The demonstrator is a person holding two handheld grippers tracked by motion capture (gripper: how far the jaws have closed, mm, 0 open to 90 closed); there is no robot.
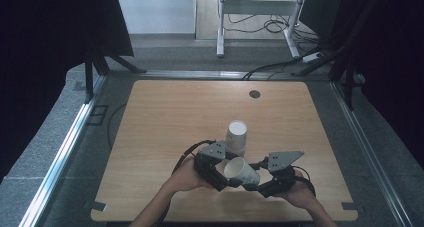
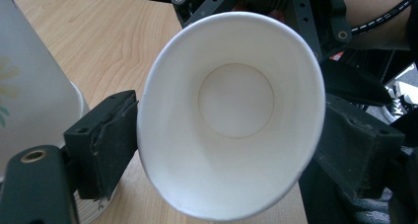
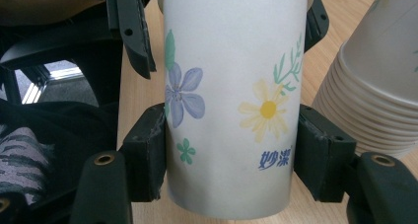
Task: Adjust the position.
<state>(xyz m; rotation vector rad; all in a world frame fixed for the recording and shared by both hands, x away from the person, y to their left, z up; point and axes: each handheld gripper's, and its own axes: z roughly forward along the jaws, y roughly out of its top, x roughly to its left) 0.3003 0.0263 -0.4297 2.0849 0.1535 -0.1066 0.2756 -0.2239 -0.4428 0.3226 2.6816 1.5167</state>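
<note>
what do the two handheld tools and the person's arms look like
Both the left tool and the right tool are black, angular two-jaw units with worn dark pads, brass-coloured screw holes, a grey three-cornered plate on top and black trailing cables. The forearms are bare, without sleeves.

cup (image 3: 231,100): matt white paper, printed flowers, lower centre of frame | cup stack (image 1: 236,135): same paper, ribbed rims | table (image 1: 165,122): smooth pale wood grain | left gripper (image 1: 223,179), right gripper (image 1: 250,183): matt black plastic, rough worn pads
</note>
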